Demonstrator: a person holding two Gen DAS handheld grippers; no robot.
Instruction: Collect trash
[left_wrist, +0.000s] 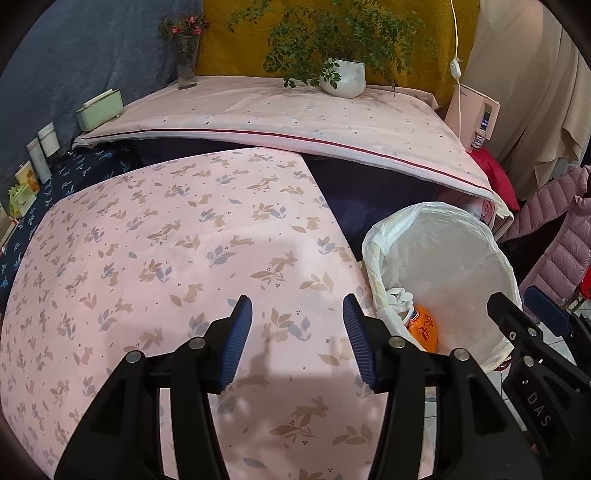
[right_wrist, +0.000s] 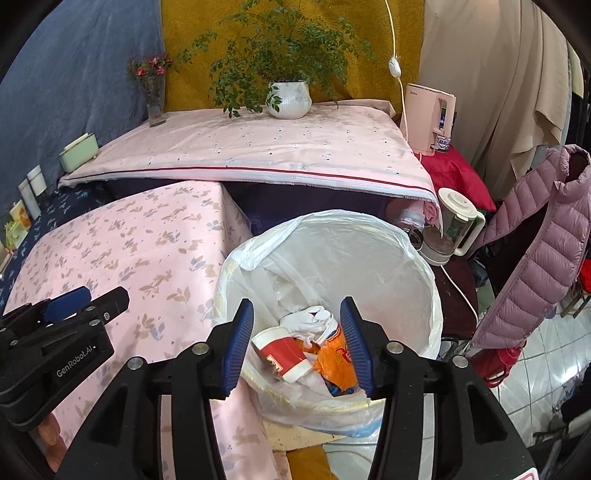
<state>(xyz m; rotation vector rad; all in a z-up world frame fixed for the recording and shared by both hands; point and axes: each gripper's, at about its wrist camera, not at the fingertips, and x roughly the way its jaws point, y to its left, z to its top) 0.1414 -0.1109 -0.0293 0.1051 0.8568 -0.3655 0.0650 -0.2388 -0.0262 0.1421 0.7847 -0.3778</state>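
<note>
1. Right gripper (right_wrist: 297, 343): poised directly above the mouth of the waste bin (right_wrist: 424, 266), pointing down into it. Jaws parted, nothing between the pads. Placement over the opening suits a drop, so anything let go falls inside rather than onto the floor.
2. Left gripper (left_wrist: 297, 339): positioned over the rabbit-print tablecloth (left_wrist: 166, 240), beside the bin. Jaws released, empty; only bare cloth visible between the pads.
3. Trash location: inside the bin, resting on the white liner bag (right_wrist: 332, 236). Visible there: a red-and-white paper cup (right_wrist: 284, 354) lying on its side, an orange wrapper (right_wrist: 334, 360) touching it, and crumpled white tissue (right_wrist: 312, 319) just behind both.
4. Bin position: standing on the floor against the table corner, rim below the tabletop. Likely set there so items can be carried off the edge and dropped with a short reach.
5. Liner: folded outward over the rim, which holds the bag open.
6. Table surface: no loose trash visible on the patterned cloth in either view. Judged near completion, pending a check of areas hidden under the grippers.
7. Raised shelf behind: potted plant (right_wrist: 290, 98) and flower vase (right_wrist: 155, 99), upright, well apart from the bin; not trash, to be left in place.
</note>
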